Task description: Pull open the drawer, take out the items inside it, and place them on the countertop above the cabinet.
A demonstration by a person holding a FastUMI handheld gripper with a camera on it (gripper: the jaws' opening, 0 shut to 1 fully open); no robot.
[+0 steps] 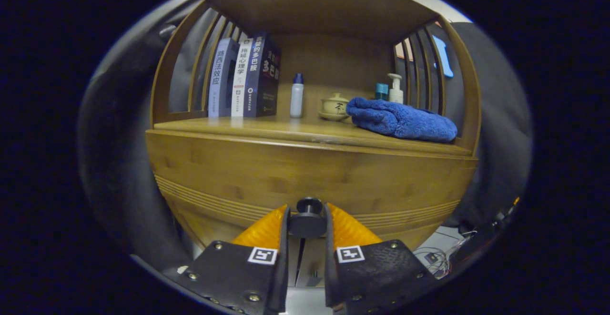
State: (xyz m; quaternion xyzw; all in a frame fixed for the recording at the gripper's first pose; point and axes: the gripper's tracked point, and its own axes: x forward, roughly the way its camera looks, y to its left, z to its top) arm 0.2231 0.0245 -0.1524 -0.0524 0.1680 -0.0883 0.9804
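Observation:
A wooden cabinet stands close ahead, its drawer front (310, 177) flush with the cabinet face. A dark round knob (309, 214) juts from the drawer's lower middle. My gripper (308, 219) has one finger on each side of the knob, and both fingers press against it. The drawer's inside is hidden. Above the drawer lies the wooden countertop (286, 129), under a shelf roof.
On the countertop stand three books (244, 79) at the left, a white bottle with a blue cap (296, 96), a small lidded teacup (334, 106), a folded blue towel (400, 118), and a pump bottle (395, 88) behind the towel. Slatted wooden sides close in both ends.

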